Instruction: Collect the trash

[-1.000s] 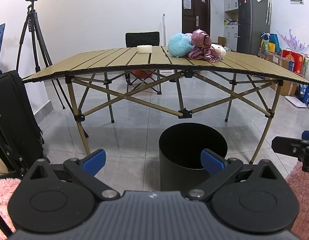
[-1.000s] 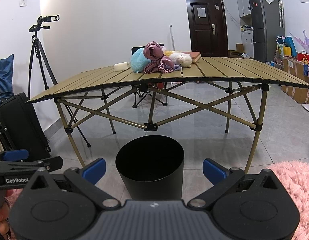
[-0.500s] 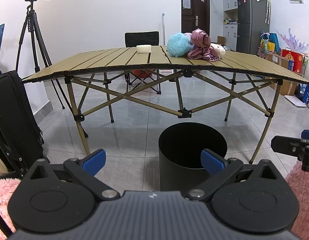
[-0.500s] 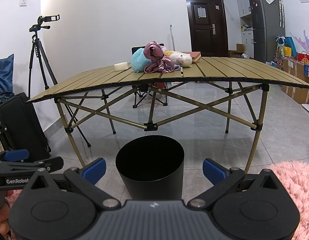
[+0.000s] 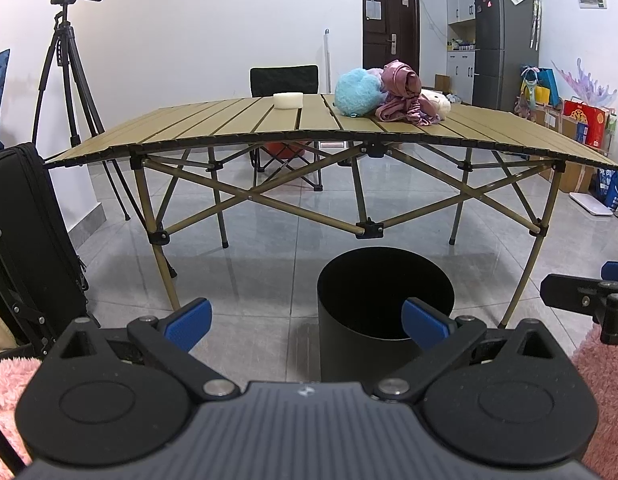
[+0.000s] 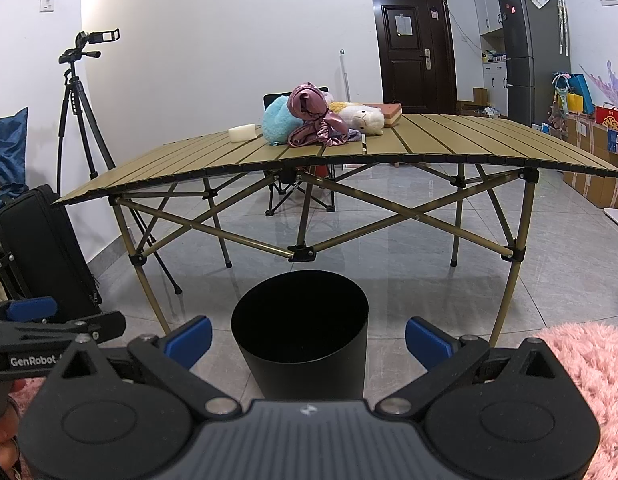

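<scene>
A: How do the two tools look?
B: The left gripper [image 5: 307,320] and the right gripper [image 6: 308,340] are black, with blue fingertip pads, silver screws and a ribbed grey top.
A: Any marking?
B: White "GenRobot" lettering.

Black cylindrical bin [image 6: 300,336] upright on floor before table, open-topped, seemingly empty.

Both views evenly lit and bright from soft overhead room light, no hard shadows; faint glare and reflections of the table [image 5: 309,128] legs on the glossy floor tiles [image 6: 389,240]. Strong fisheye: tabletop edge bows, walls curve, dark vignette in the corners. Focus sharp mid-frame; the black bin [image 6: 300,344] interior is crushed to pure black, no detail inside.
</scene>
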Action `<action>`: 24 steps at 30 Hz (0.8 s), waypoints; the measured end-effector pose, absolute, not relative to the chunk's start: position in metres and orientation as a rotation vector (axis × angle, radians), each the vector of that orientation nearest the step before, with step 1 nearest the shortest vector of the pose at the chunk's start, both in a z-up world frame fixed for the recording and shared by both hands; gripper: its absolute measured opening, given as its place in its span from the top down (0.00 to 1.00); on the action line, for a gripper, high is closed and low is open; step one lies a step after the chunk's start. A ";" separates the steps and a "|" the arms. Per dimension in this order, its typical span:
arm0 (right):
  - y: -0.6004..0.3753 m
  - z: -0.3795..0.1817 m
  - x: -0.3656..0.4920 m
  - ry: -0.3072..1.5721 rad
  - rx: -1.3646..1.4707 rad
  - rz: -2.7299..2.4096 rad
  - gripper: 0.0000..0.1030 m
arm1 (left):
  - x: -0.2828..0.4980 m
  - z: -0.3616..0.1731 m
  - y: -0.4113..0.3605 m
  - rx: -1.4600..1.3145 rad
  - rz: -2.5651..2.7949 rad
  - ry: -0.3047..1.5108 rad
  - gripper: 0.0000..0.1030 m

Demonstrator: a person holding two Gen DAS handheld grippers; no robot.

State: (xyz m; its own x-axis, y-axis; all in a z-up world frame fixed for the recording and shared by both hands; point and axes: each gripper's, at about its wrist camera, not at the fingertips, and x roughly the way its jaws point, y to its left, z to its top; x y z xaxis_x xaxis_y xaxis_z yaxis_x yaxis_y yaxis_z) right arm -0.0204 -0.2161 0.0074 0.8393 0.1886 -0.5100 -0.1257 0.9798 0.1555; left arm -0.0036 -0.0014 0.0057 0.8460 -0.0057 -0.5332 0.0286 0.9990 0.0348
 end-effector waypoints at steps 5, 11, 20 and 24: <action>-0.216 0.007 -0.021 0.550 0.117 0.166 0.00 | -0.004 0.006 -0.001 0.041 -0.018 0.561 0.00; -0.216 0.007 -0.021 0.549 0.117 0.166 0.00 | -0.004 0.007 -0.001 0.041 -0.018 0.560 0.00; -0.216 0.006 -0.021 0.548 0.118 0.167 0.00 | -0.004 0.007 -0.002 0.041 -0.019 0.558 0.00; -0.217 0.009 -0.021 0.545 0.119 0.160 0.00 | -0.003 0.007 -0.004 0.040 -0.025 0.556 0.00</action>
